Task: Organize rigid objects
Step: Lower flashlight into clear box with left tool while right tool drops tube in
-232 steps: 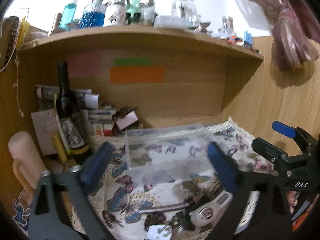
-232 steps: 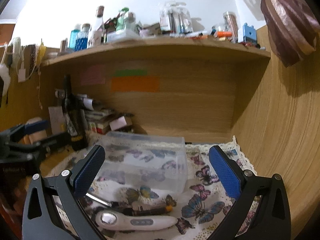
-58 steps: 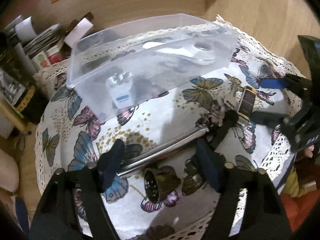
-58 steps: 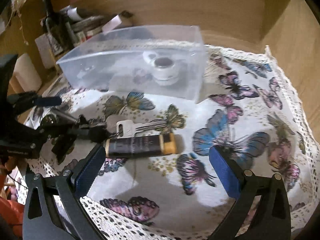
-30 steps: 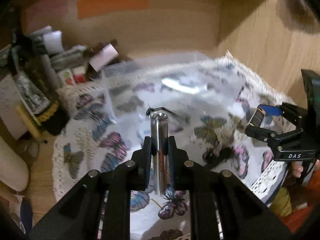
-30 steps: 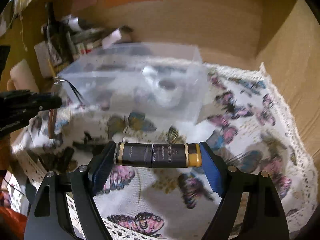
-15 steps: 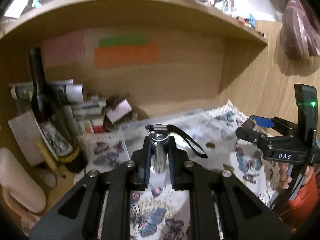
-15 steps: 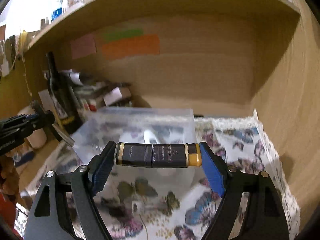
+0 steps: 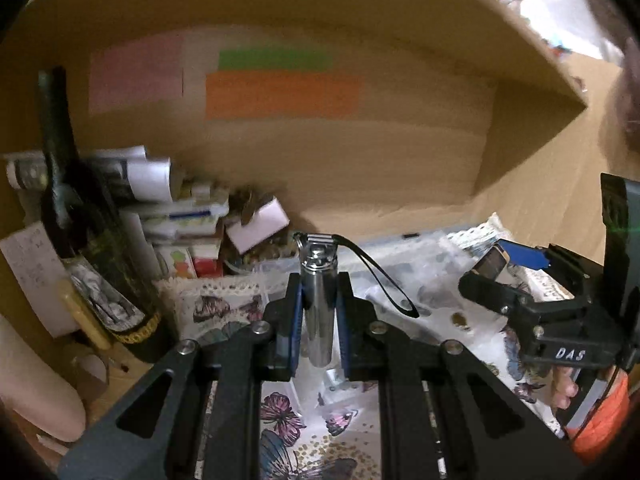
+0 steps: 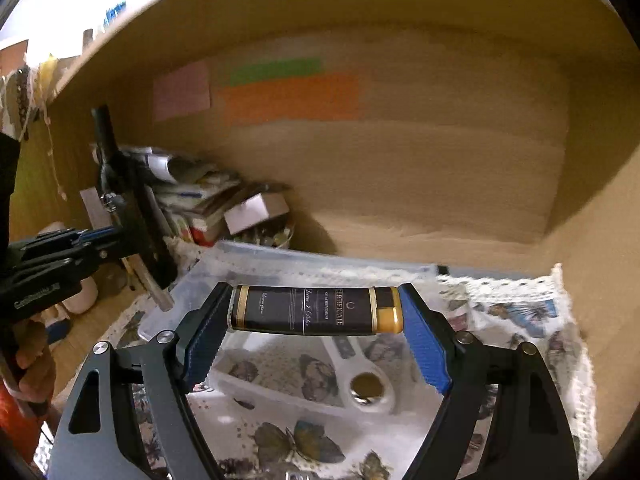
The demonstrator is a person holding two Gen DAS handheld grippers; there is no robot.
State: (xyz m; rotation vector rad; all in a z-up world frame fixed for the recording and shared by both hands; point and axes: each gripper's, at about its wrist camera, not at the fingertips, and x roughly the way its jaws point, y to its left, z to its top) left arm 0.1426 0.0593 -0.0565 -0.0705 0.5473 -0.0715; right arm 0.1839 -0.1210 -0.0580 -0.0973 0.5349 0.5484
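1. The silver metal cylinder (image 9: 319, 312), with a black wrist strap (image 9: 376, 276) looping off its cap toward 3 o'clock, stands upright in the left gripper (image 9: 319, 318), whose jaws are clamped on its body.
2. The black-and-gold lighter (image 10: 316, 311) lies crosswise in the right gripper (image 10: 316, 334), the jaws pressed on its two ends, the gold end at 3 o'clock.
3. Both items are held in the air above the clear plastic bin (image 10: 256, 258), which sits on the butterfly-print cloth (image 10: 516, 316) covering the bench.
4. Inside the bin, in the right wrist view, lies a white tool with a round metal disc (image 10: 366, 386), below the lighter toward 5 o'clock.
5. In the left wrist view the right gripper (image 9: 494, 268) appears at 3 o'clock with the lighter (image 9: 490, 262) seen end-on.
6. A dark wine bottle (image 9: 80, 240) stands at 9 o'clock beside a pile of papers and small boxes (image 9: 180, 216).
7. Pink, green and orange notes (image 9: 280, 92) are stuck on the wooden back panel at 12 o'clock.
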